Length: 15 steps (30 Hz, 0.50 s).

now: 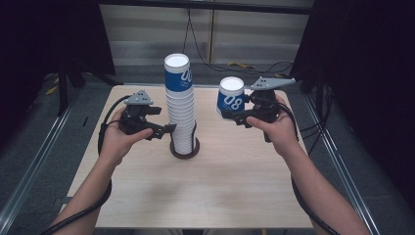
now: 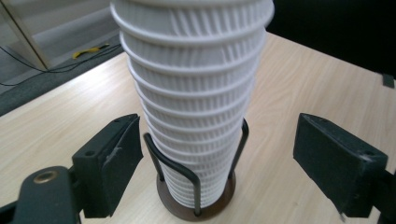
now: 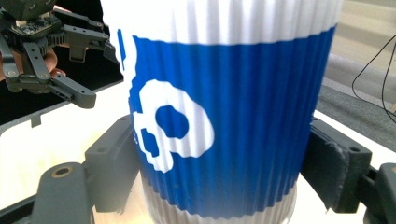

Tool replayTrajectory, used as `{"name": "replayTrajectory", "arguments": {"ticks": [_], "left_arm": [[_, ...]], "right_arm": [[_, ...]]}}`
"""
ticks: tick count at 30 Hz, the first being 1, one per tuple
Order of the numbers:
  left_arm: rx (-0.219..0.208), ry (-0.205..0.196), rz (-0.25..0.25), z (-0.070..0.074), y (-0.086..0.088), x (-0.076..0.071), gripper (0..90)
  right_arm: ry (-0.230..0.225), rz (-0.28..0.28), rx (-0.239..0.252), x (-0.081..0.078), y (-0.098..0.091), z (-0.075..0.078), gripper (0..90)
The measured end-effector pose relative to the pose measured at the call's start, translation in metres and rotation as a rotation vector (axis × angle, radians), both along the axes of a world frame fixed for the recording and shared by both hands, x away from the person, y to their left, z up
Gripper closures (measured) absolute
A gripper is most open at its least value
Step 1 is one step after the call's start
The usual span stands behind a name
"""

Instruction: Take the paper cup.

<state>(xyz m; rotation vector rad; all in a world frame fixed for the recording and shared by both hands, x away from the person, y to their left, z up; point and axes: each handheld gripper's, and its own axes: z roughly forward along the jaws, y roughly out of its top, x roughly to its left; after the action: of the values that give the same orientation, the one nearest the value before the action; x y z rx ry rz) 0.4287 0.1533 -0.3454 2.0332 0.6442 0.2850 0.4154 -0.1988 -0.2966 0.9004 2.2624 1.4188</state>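
Right hand-held gripper [image 1: 238,119] clamps one cup [image 1: 231,99] above the bench [image 1: 244,186], right of the stack [image 1: 179,105]. Left hand-held gripper [image 1: 168,129] gapes beside the stack's base, gripping nothing. Best to steady the stack low while the cup clears.

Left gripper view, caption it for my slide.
Open left tool straddling the stack of white ribbed cups in its wire holder.
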Motion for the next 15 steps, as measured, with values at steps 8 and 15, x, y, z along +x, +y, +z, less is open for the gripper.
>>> {"name": "replayTrajectory", "arguments": {"ticks": [8,15], "left_arm": [[0.001,0.013,-0.024,-0.012,0.003,-0.007,15.3],[0.008,0.030,-0.048,-0.022,0.003,-0.014,15.4]], "right_arm": [[0.024,0.031,-0.015,-0.005,-0.001,-0.013,20.1],[0.037,0.066,-0.046,-0.009,-0.001,-0.025,20.0]]}}
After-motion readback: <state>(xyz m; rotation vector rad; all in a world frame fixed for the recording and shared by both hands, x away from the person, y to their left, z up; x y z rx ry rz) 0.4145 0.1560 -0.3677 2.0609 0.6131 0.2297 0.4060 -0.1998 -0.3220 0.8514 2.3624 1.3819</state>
